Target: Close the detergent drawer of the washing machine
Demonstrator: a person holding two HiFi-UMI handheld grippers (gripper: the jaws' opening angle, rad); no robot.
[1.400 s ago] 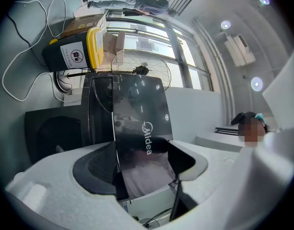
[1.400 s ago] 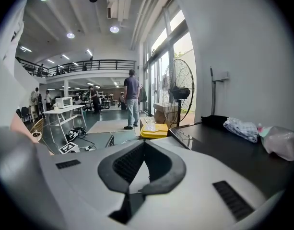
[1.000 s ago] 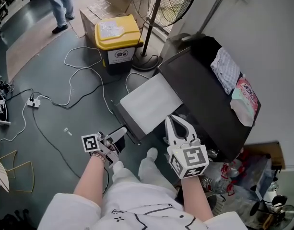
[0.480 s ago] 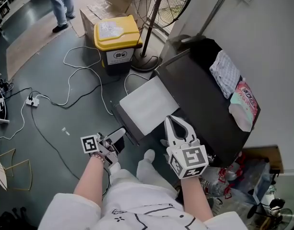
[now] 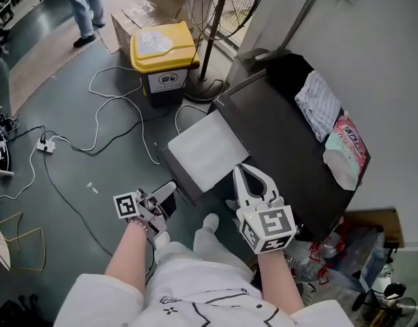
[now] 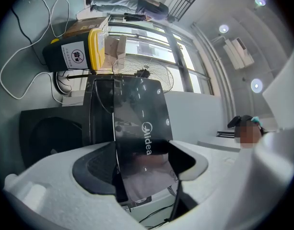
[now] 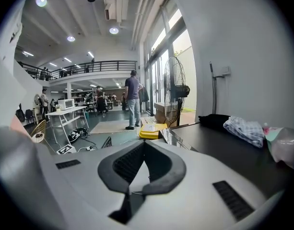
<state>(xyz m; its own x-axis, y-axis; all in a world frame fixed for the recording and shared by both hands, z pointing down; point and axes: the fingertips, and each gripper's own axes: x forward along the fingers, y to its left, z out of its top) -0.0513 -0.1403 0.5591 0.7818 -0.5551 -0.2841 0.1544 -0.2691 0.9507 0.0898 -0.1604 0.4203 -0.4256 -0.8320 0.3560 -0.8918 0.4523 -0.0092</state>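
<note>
The black washing machine (image 5: 284, 135) stands at the right of the head view. Its drawer (image 5: 207, 148) is pulled out toward the floor side, white on top with a dark front edge. My right gripper (image 5: 247, 168) hovers over the machine's near corner, just beside the drawer; its jaws meet at the tips, shut on nothing (image 7: 144, 145). My left gripper (image 5: 166, 195) is lower left, a short way off the drawer's outer end. It is open (image 6: 139, 164), and a glossy black panel (image 6: 137, 114) printed Midea shows through the gap, apart from the pads.
A yellow-lidded bin (image 5: 157, 56) and a floor fan's stand (image 5: 205, 80) sit beyond the drawer. Cables (image 5: 106, 114) and a power strip (image 5: 46, 144) lie on the floor at left. A checked cloth (image 5: 316, 107) and a pink packet (image 5: 346, 145) rest atop the machine. A person stands far back (image 5: 82, 5).
Both grippers hold their places. Only the head view has shifted slightly.
</note>
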